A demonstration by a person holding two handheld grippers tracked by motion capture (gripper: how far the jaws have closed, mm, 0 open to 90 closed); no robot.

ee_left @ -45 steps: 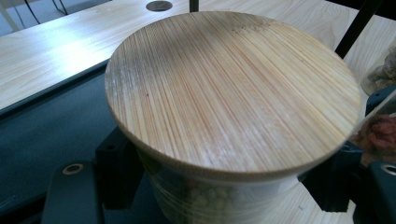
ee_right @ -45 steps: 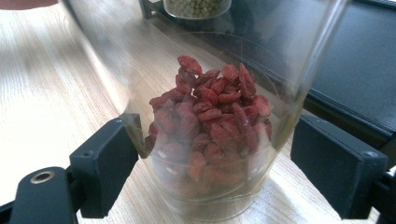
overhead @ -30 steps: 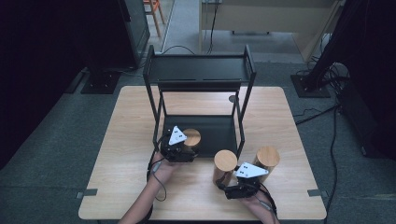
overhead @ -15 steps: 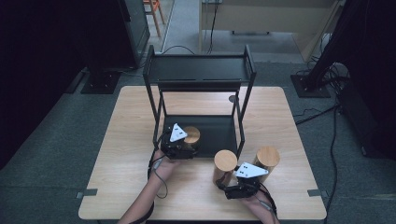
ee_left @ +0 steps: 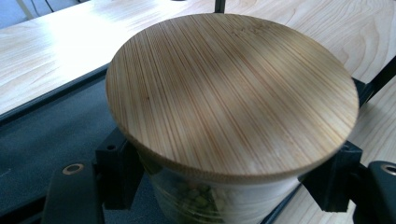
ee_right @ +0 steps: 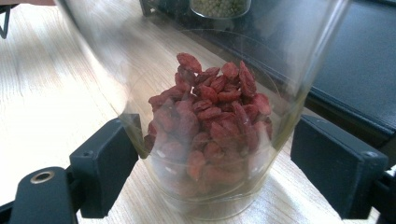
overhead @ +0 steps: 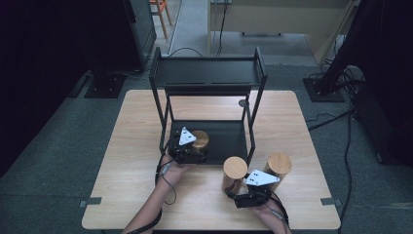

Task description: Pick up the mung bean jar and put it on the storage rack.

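- No brand, label or writing can be read on any jar or on the rack.
- Three glass jars with round bamboo lids are in sight, along with one black two-tier metal rack (overhead: 209, 78) on the wooden table (overhead: 131, 146).
- The left gripper (overhead: 187, 148) has its jaws closed against both sides of the jar of green peas (ee_left: 229, 116), just under the lid. This jar stands at the front left corner of the rack's lower shelf (overhead: 229, 136).
- The right gripper (overhead: 249, 192) has its jaws around the jar of red goji berries (ee_right: 210, 121), which stands on the table just in front of the rack. One jaw touches the glass; the other stands a little apart from it.
- The third jar (overhead: 278, 168) stands on the table just beside the berry jar, toward the table's right edge.
- Since a second ago, the left gripper and the pea jar have moved slightly farther onto the shelf; the right gripper and both table jars have kept their places.
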